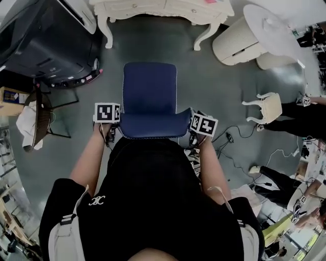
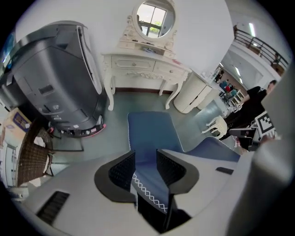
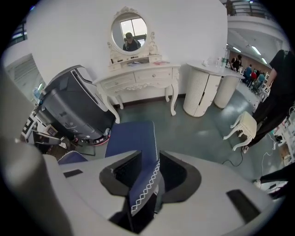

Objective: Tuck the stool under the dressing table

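One navy stool stands on the grey floor squarely in front of the dressing table, well apart from it and not yet under it. Its seat is a padded rectangle of dark blue fabric, and a fabric skirt hangs over the near edge. Only the gripper views show the white criss-cross stitching along that edge. The left gripper sits astride the seat's near left corner. Its black ribbed pads stand apart, with the stitched edge between them and no visible pinch. The right gripper does the same at the near right corner, with the fabric lying against one pad and a dark gap at the other. The dressing table is cream, with carved curved legs and shut drawers, so what they hold cannot be told. The head view cuts off its oval mirror, which the right gripper view shows with a person reflected in it. A cream ribbed round cabinet stands to the table's right, its doors closed. A bulky dark grey machine stands to the left, and a cardboard box lies beside it, its contents unseen. A small cream stool stands off to the right.
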`<control>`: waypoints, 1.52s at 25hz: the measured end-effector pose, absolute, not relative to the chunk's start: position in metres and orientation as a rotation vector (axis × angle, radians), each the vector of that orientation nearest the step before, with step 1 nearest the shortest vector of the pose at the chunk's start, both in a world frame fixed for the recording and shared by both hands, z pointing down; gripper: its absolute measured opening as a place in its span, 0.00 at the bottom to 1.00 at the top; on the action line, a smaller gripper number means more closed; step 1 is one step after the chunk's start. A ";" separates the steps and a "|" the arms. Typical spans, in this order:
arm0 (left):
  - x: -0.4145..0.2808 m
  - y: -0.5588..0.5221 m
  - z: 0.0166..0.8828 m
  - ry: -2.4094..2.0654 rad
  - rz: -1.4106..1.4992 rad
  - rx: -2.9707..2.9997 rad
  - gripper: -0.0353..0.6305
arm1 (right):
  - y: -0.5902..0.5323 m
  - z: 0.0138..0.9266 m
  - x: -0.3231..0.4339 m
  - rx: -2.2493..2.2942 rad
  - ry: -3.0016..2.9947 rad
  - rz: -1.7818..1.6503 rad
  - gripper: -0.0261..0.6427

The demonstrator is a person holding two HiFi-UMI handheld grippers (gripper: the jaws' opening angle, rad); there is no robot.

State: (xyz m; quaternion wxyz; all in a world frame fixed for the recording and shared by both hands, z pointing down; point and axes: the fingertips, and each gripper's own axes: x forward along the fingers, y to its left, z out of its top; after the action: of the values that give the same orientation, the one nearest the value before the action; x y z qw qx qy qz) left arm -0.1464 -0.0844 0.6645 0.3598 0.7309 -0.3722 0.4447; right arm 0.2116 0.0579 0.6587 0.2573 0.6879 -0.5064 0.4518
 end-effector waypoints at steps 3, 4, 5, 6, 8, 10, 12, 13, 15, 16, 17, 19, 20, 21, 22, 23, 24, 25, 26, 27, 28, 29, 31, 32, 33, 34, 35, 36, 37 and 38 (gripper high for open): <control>-0.157 -0.070 0.686 -0.941 1.157 1.786 0.27 | 0.064 0.678 0.215 1.809 -1.339 1.307 0.25; -0.159 -0.068 0.692 -0.928 1.159 1.759 0.29 | 0.065 0.684 0.215 1.790 -1.331 1.340 0.26; -0.160 -0.066 0.698 -0.914 1.158 1.731 0.31 | 0.066 0.690 0.215 1.770 -1.326 1.383 0.26; -0.161 -0.063 0.702 -0.901 1.153 1.700 0.33 | 0.068 0.696 0.214 1.749 -1.324 1.433 0.27; -0.162 -0.054 0.709 -0.870 1.136 1.634 0.34 | 0.072 0.706 0.211 1.702 -1.327 1.526 0.27; -0.160 -0.044 0.716 -0.836 1.125 1.584 0.34 | 0.075 0.716 0.207 1.625 -1.335 1.594 0.27; -0.160 -0.040 0.719 -0.826 1.134 1.557 0.34 | 0.078 0.728 0.199 1.517 -1.337 1.658 0.27; -0.160 -0.040 0.720 -0.823 1.151 1.550 0.34 | 0.079 0.734 0.196 1.470 -1.333 1.688 0.27; -0.159 -0.041 0.720 -0.806 1.199 1.544 0.34 | 0.078 0.741 0.196 1.413 -1.318 1.749 0.27; -0.159 -0.041 0.721 -0.795 1.218 1.539 0.34 | 0.078 0.743 0.198 1.396 -1.306 1.786 0.27; -0.159 -0.040 0.721 -0.788 1.226 1.529 0.34 | 0.078 0.745 0.199 1.377 -1.291 1.827 0.27; -0.162 -0.040 0.720 -0.793 1.227 1.505 0.34 | 0.079 0.747 0.199 1.323 -1.262 1.893 0.27; -0.164 -0.041 0.719 -0.801 1.231 1.502 0.34 | 0.080 0.748 0.200 1.293 -1.250 1.910 0.27; -0.166 -0.042 0.719 -0.809 1.244 1.505 0.34 | 0.080 0.749 0.201 1.269 -1.239 1.915 0.27; -0.169 -0.042 0.720 -0.811 1.265 1.509 0.34 | 0.079 0.750 0.203 1.253 -1.228 1.911 0.27; -0.172 -0.040 0.722 -0.806 1.287 1.509 0.34 | 0.079 0.751 0.204 1.246 -1.217 1.900 0.27; -0.175 -0.036 0.726 -0.796 1.297 1.501 0.34 | 0.078 0.752 0.204 1.244 -1.204 1.887 0.27; -0.178 -0.032 0.730 -0.788 1.290 1.486 0.34 | 0.079 0.753 0.203 1.243 -1.192 1.876 0.27; -0.180 -0.030 0.734 -0.784 1.265 1.464 0.34 | 0.078 0.754 0.202 1.243 -1.179 1.868 0.27; -0.181 -0.030 0.737 -0.786 1.231 1.440 0.34 | 0.078 0.756 0.201 1.245 -1.166 1.861 0.27; -0.182 -0.031 0.740 -0.789 1.202 1.416 0.34 | 0.077 0.758 0.201 1.247 -1.152 1.855 0.28; -0.182 -0.031 0.743 -0.790 1.186 1.397 0.34 | 0.077 0.761 0.202 1.250 -1.136 1.854 0.32; -0.182 -0.031 0.748 -0.776 1.192 1.380 0.34 | 0.077 0.766 0.202 1.256 -1.113 1.887 0.33; -0.182 -0.031 0.750 -0.761 1.205 1.377 0.34 | 0.077 0.767 0.201 1.260 -1.106 1.916 0.33; -0.182 -0.029 0.750 -0.743 1.219 1.374 0.34 | 0.077 0.769 0.200 1.263 -1.103 1.942 0.33; -0.181 -0.028 0.751 -0.723 1.225 1.367 0.34 | 0.078 0.769 0.199 1.265 -1.103 1.961 0.31; -0.181 -0.027 0.752 -0.705 1.221 1.355 0.34 | 0.079 0.770 0.199 1.266 -1.103 1.972 0.30; -0.180 -0.026 0.754 -0.689 1.205 1.337 0.35 | 0.079 0.770 0.199 1.268 -1.101 1.979 0.29; -0.179 -0.026 0.757 -0.674 1.180 1.314 0.35 | 0.079 0.770 0.200 1.270 -1.098 1.985 0.29; -0.178 -0.026 0.759 -0.660 1.156 1.291 0.35 | 0.078 0.770 0.201 1.274 -1.092 1.993 0.29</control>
State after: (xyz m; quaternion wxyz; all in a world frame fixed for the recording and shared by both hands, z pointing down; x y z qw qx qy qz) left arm -0.1775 -0.0263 0.7595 0.6002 0.5568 -0.2846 0.4987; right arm 0.2009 0.0781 0.7701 0.2650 0.4716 -0.4042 0.7376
